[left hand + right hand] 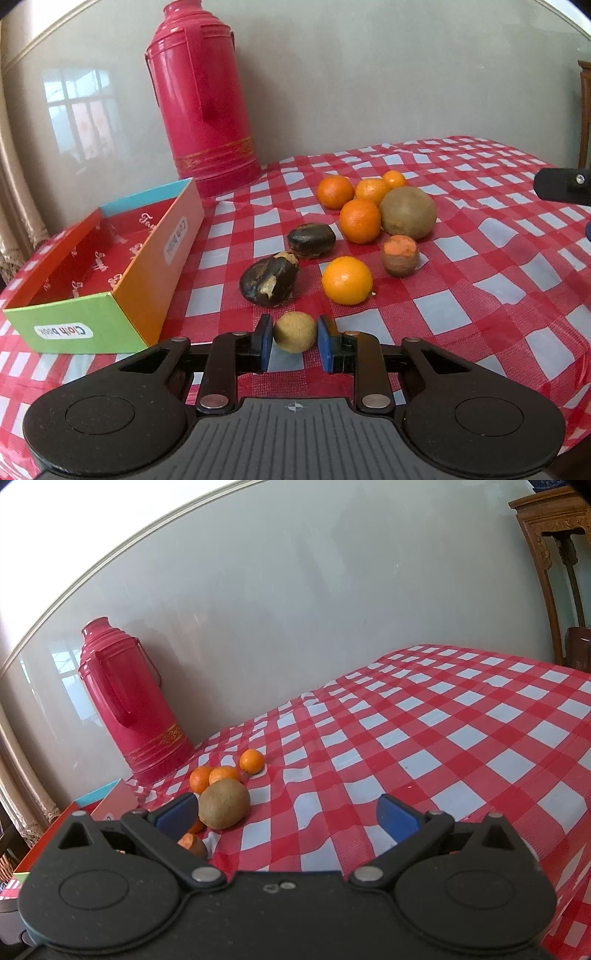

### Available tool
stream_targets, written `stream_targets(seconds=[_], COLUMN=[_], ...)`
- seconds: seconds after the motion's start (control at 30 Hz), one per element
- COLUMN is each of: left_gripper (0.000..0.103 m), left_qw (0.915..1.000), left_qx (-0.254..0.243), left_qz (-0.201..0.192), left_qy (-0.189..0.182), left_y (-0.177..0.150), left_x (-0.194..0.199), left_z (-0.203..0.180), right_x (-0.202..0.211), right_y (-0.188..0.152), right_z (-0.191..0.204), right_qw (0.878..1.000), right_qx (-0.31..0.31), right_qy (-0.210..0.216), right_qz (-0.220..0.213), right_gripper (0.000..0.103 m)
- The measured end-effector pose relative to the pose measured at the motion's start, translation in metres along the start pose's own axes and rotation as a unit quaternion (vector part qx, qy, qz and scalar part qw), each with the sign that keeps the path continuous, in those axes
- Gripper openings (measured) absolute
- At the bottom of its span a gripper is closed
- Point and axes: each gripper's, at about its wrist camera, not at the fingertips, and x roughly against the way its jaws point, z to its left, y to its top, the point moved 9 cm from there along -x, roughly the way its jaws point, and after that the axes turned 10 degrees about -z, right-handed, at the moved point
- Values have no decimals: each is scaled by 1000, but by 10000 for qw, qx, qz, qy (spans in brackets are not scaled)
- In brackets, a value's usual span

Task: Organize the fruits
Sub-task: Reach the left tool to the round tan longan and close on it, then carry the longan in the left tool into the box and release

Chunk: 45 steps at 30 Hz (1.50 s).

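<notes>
My left gripper [294, 341] is shut on a small tan round fruit [294, 331], its blue pads pressed against both sides, low over the checked cloth. Just beyond lie two dark brown fruits [269, 281] [311, 240], an orange [346, 280], a cut brown fruit with orange flesh [399, 255], a large kiwi-coloured fruit [407, 211] and several more oranges [359, 220]. An open colourful box [122, 258] stands empty to the left. My right gripper [288, 816] is open above the cloth, with the kiwi-coloured fruit [224, 804] beside its left finger.
A tall red thermos [205, 96] stands against the wall behind the box. The red-and-white checked tablecloth [498, 277] spreads out to the right. A wooden piece of furniture [554, 554] stands at the far right. A part of the right gripper [561, 184] shows at the right edge of the left wrist view.
</notes>
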Motion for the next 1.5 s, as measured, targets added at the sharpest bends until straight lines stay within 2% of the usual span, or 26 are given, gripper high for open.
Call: stream_targets(seconds=[0.17,0.3,0.4,0.5,0.7,0.87,1.03,1.23,1.5], left_gripper=[26,26,26,26,26,26,26,26,27], left_qw=[9999,9993,9982,9965,9875,9804,9754,9708,9643], left_qx=[71,-144,-427,-539,-582,-66,229,568,692], left_qz=[-101,-267,-415,-611,-924,-586,-96,370,537], left_qy=[-91,-215,-89,156,1140,1879,2191,2303,2499], left_y=[1,4,10,23,50,50,33,14,11], left_x=[3,10,16,22,22,0,-29,-49,-49], left_z=[-2,-11,-12,1,63,135,179,202,204], right_x=[0,0,0,-1,-1,-2,-4,-8,-9], right_y=[0,-1,0,-1,-4,-9,-14,-17,-19], right_z=[-2,-1,-1,1,11,21,28,32,34], right_qw=[10000,10000,10000,10000,9999,9996,9993,9989,9987], right_qx=[-5,-4,20,-4,46,159,258,316,345], right_qy=[-28,-32,-32,-20,108,184,204,238,255], right_qz=[15,22,9,11,57,127,182,259,291], right_gripper=[98,98,98,98,98,98,98,98,98])
